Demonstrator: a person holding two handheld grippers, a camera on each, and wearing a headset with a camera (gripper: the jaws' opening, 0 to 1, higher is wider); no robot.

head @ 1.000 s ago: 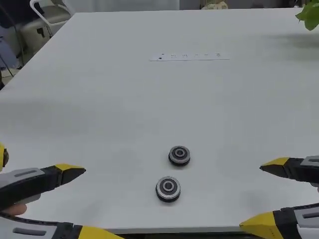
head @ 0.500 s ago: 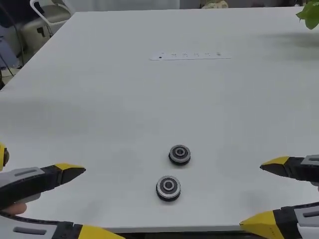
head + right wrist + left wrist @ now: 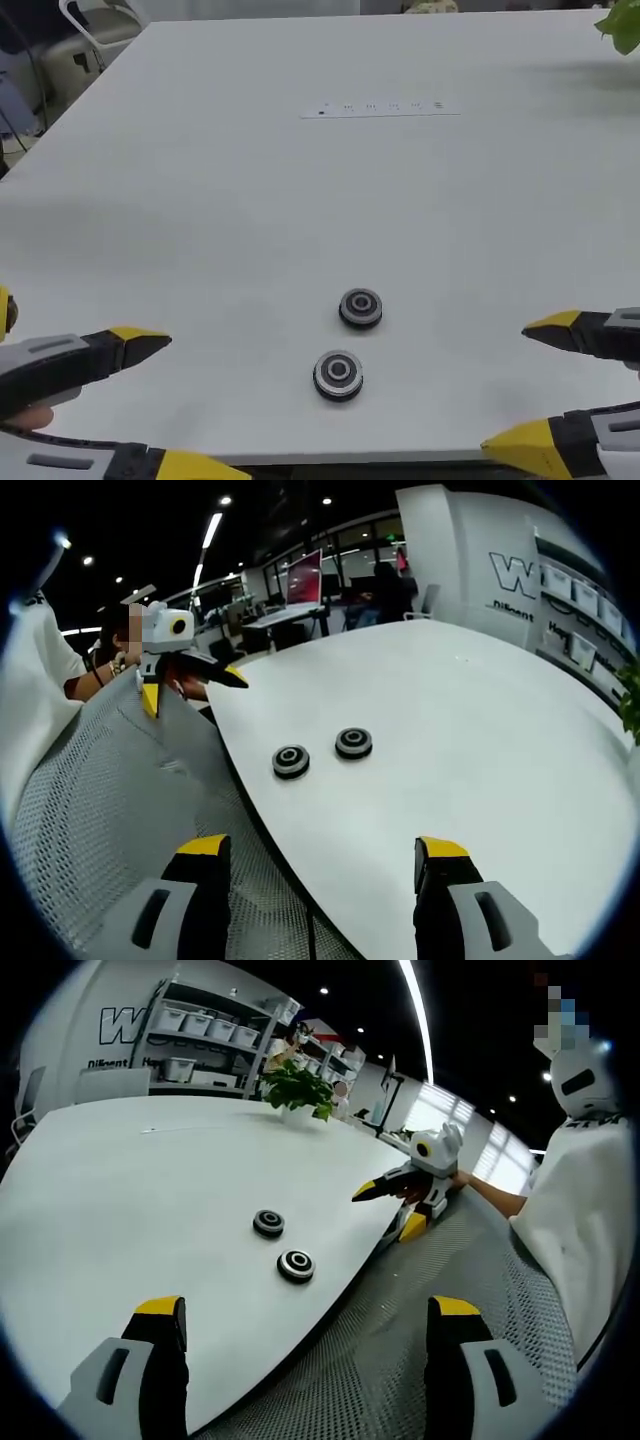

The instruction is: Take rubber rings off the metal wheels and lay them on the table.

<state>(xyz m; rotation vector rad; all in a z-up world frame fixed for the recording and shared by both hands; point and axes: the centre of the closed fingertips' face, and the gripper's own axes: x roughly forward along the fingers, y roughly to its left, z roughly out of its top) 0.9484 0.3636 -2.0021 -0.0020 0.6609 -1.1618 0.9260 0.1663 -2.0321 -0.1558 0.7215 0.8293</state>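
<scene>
Left gripper (image 3: 195,405): held low at the table's near-left edge, jaws spread wide and empty, tips aimed inward.
Right gripper (image 3: 505,390): mirrored at the near-right edge, jaws just as wide, holding nothing.
Near wheel (image 3: 338,375): on the white table (image 3: 300,200) by its near edge, between the grippers and well apart from both.
Far wheel (image 3: 360,308): just beyond it, not touching.
Orientation: both lie flat with hubs facing up; being round, they have no long axis.
Rubber rings (image 3: 338,397): dark bands seated on the wheels.
</scene>
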